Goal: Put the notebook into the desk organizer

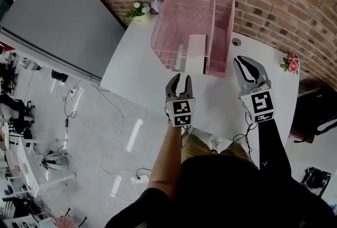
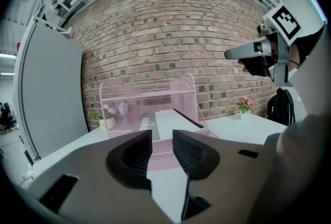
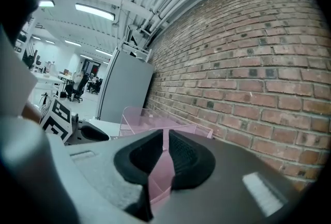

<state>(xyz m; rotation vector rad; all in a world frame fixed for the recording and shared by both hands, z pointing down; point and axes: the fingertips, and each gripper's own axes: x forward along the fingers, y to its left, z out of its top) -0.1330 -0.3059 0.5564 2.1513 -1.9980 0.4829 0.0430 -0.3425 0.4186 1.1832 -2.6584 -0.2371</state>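
Left gripper (image 2: pixel 162 137) is seen closest, held low over the desk (image 1: pixel 136 71). Its fingers (image 2: pixel 135 154) are set a little apart, a narrow gap left between them, and nothing is pinched; only bare desk shows through the gap. Right gripper (image 1: pixel 246 63) is held at 3 o'clock of the left one. Its fingers (image 3: pixel 189 155) are brought all but together with only a slit left, and nothing is held there either.

Progress: the notebook (image 1: pixel 196 49) is already found inside the pink mesh organizer (image 1: pixel 171 16), in the compartment nearer the open front. It is propped against what looks like a grey printed book or folder, though which is not resolved. The placing step is judged done. Little is left beyond pulling both grippers clear, plus perhaps a check that the notebook is seated fully and not sticking out over the front lip.

Relative to the fingers: the notebook lies at 12 o'clock of the left gripper, near but apart, with a strip of desk between. From the right gripper it lies at about 10 o'clock, further off. No contact is seen from either gripper.
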